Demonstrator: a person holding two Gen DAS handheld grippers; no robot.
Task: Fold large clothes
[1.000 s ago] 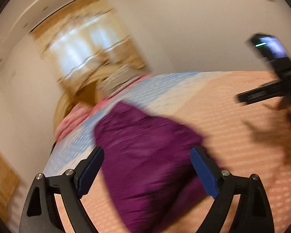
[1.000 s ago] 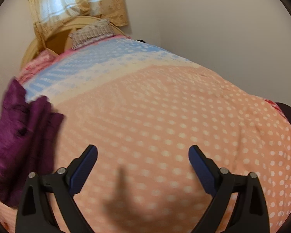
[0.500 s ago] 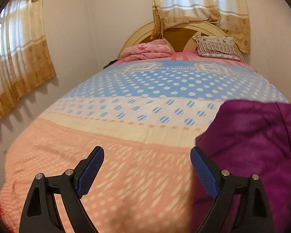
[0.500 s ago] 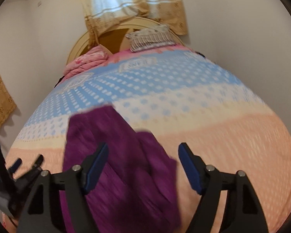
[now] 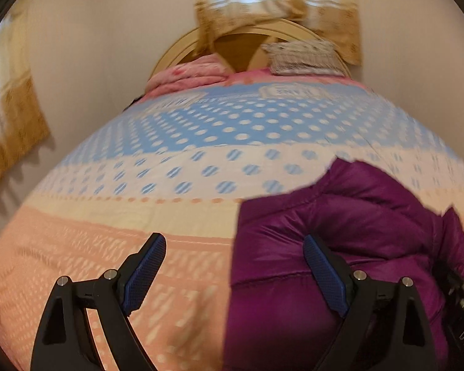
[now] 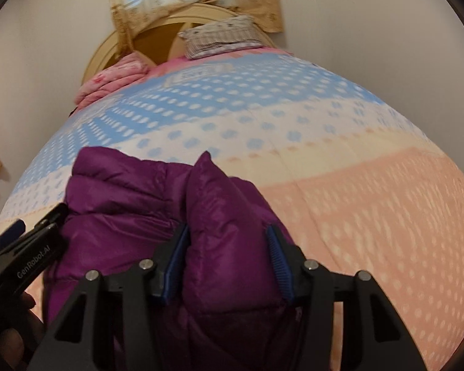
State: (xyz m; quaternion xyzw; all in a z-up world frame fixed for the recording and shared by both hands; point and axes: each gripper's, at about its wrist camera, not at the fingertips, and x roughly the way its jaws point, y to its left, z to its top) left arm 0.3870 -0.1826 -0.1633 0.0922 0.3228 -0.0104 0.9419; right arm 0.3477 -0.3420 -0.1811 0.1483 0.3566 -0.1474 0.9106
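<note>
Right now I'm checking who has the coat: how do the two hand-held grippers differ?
The right hand-held gripper has just been closing and pinches a puffy fold of the purple jacket; the left hand-held gripper stands wide open, only the jacket's edge between its fingers, pads pressing on nothing. Both have blue pads and point down at the bed.

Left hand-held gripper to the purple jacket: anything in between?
Nothing visible. The left hand-held gripper is open; only bare bedspread lies ahead of it, with the purple puffer jacket's left edge already between its fingers. The right hand-held gripper has been closing around a jacket fold.
</note>
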